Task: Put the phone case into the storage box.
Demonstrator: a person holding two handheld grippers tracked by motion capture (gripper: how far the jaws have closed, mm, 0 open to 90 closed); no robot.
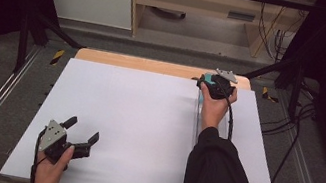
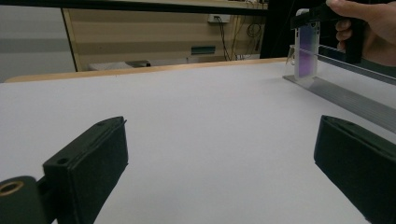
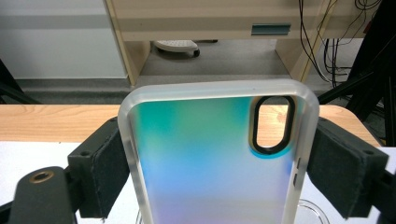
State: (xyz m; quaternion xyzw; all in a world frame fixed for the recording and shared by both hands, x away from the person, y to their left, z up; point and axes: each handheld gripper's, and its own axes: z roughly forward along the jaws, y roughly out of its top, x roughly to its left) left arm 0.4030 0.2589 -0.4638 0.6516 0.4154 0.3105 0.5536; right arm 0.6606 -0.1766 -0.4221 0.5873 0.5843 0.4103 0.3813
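Observation:
A frosted phone case [image 3: 205,158] with a teal-to-violet sheen and a black-rimmed camera hole stands upright between the jaws of my right gripper [image 3: 219,140]. Both black pads lie against its long edges with no gap showing. In the left gripper view the same phone case [image 2: 306,51] stands on a grey rail [image 2: 345,100], with a hand holding the right gripper over it. From the high view, my right gripper [image 1: 214,84] is at the far right of the white board. My left gripper [image 1: 83,128] rests at the near left, jaws wide apart and nothing between them [image 2: 219,140].
The white board [image 1: 136,117] covers the table, with a wooden edge [image 1: 155,66] along its far side. The rail [image 1: 198,113] runs front to back beside the right forearm. A clear holder [image 3: 313,207] shows under the case. Cables hang at the right, beyond the table.

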